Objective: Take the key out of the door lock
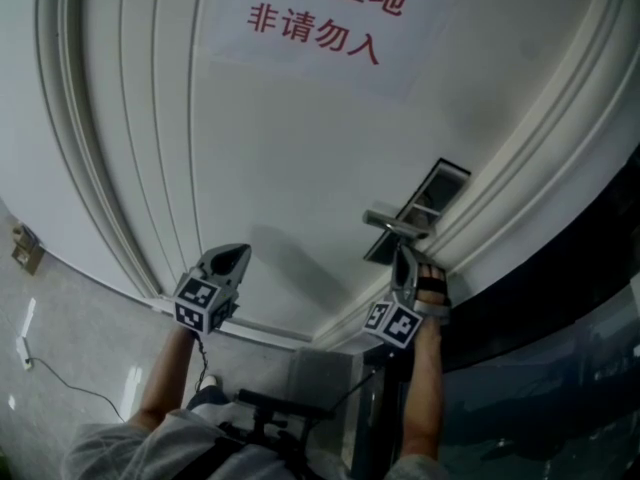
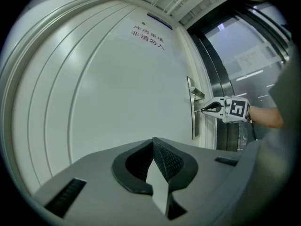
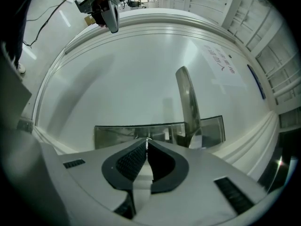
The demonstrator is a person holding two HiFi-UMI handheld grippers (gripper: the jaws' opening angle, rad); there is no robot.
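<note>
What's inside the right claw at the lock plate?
A thin metal sliver, the key, pinched at the tip of the right claw. The claw covers the keyhole.

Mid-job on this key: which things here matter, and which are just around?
In the job: key, pinched in the shut right gripper; lock plate; door handle; door.
Just around: shut, empty left gripper; red-lettered sign; glass panel.
</note>
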